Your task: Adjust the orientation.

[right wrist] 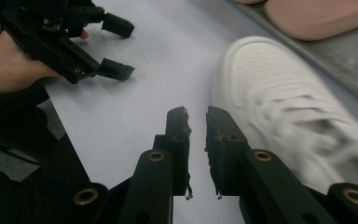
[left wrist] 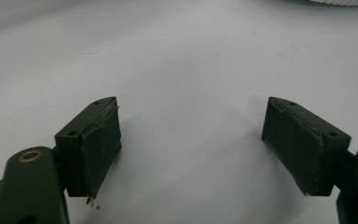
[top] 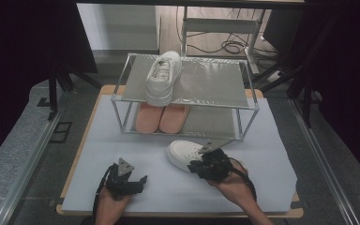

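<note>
- A white sheet (top: 178, 187) is covering the table, which is sitting in a dim room with cables lying on the floor behind it.
- At the far side a two-shelf rack (top: 243, 105) is standing on the sheet.
- One white shoe (top: 164, 76) is resting on the rack's top shelf, left of its middle.
- A pair of pink slippers (top: 161, 118) is lying on the lower shelf, right under that shoe.
- The left gripper (top: 138, 180) is sitting low near the front edge, its jaws standing wide apart over bare sheet and gripping nothing.
- A second white shoe (top: 182, 153) is lying on the sheet just in front of the rack, toe pointing left.
- The right gripper (right wrist: 196, 122) is hovering just beside this shoe, at its heel end in the high view.
- Its jaws are standing only a narrow slit apart, with nothing between them.
- In the right gripper view the shoe is lying to the right of the jaws, blurred.
</note>
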A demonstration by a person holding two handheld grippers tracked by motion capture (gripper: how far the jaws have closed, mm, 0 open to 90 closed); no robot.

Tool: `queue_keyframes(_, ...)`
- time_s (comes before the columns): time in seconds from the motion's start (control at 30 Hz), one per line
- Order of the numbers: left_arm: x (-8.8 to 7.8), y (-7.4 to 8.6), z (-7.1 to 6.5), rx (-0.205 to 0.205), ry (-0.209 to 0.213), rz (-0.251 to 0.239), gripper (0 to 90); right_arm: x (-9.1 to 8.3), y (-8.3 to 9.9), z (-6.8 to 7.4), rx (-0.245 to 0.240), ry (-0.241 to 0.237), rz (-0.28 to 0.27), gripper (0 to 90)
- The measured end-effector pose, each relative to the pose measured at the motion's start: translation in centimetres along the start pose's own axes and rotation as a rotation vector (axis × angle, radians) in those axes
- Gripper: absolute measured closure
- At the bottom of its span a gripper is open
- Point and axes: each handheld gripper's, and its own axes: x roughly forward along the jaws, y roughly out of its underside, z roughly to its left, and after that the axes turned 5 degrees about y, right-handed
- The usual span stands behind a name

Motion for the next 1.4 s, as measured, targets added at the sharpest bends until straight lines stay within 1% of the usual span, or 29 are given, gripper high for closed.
queue_keyframes(0.1,0.0,0.0,0.0,-0.001,0.000,0.000,19.4,-1.2,0.1,-1.3,0.004,0.021,-0.001,77.1)
queue_keyframes(0.27,0.0,0.0,0.0,0.002,0.001,0.000,19.4,-3.4,0.5,-4.0,0.016,0.079,0.002,75.3)
queue_keyframes(0.4,0.0,0.0,0.0,0.002,0.000,0.000,19.4,-4.4,1.1,-6.0,0.027,0.132,0.021,75.8)
queue_keyframes(0.47,0.0,0.0,0.0,0.001,0.000,-0.001,19.4,-4.6,1.6,-7.0,0.043,0.157,0.028,77.8)
queue_keyframes(0.5,0.0,0.0,0.0,0.001,0.000,-0.001,19.4,-4.8,2.0,-7.7,0.051,0.178,0.035,79.8)
queue_keyframes(0.53,0.0,0.0,0.0,0.001,0.000,-0.001,19.4,-4.9,2.2,-7.9,0.052,0.189,0.036,81.4)
queue_keyframes(0.67,0.0,0.0,0.0,0.000,0.000,-0.004,19.4,-5.4,4.1,-9.6,0.098,0.257,0.049,89.4)
queue_keyframes(0.7,0.0,0.0,0.1,0.005,0.000,0.002,19.3,-5.5,4.5,-9.9,0.107,0.271,0.053,89.9)
queue_keyframes(0.8,0.0,0.0,0.1,0.004,0.000,0.002,19.3,-5.7,6.5,-10.8,0.142,0.308,0.064,90.0)
queue_keyframes(0.87,0.0,0.0,0.0,0.002,0.001,0.002,19.3,-5.5,7.9,-11.3,0.173,0.303,0.069,90.0)
queue_keyframes(0.93,0.0,0.0,0.0,0.002,0.000,0.002,19.3,-5.0,8.9,-11.3,0.189,0.290,0.082,90.0)
queue_keyframes(1.07,0.0,0.0,0.0,0.002,0.000,0.002,19.4,-4.0,10.0,-10.8,0.195,0.256,0.085,90.0)
queue_keyframes(1.1,0.0,0.0,0.0,0.002,0.000,0.002,19.3,-4.1,10.1,-10.7,0.199,0.263,0.076,90.0)
queue_keyframes(1.13,0.0,0.0,0.0,0.003,0.000,0.002,19.3,-4.1,10.1,-10.7,0.203,0.256,0.074,90.0)
queue_keyframes(1.2,0.0,0.0,0.0,0.002,0.000,0.002,19.3,-4.2,10.3,-10.4,0.219,0.227,0.070,90.0)
queue_keyframes(1.23,0.0,0.0,0.0,0.003,0.000,0.002,19.3,-4.2,10.4,-10.1,0.221,0.216,0.068,90.0)
queue_keyframes(1.3,0.0,0.0,0.0,0.002,0.000,0.001,19.3,-4.2,10.5,-9.1,0.211,0.191,0.068,90.0)
queue_keyframes(1.33,0.0,0.0,0.0,0.002,0.000,0.002,19.3,-4.1,10.6,-8.6,0.206,0.171,0.065,90.0)
queue_keyframes(1.4,0.0,0.0,0.0,0.003,-0.001,0.001,19.3,-3.9,10.6,-7.5,0.184,0.144,0.065,90.0)
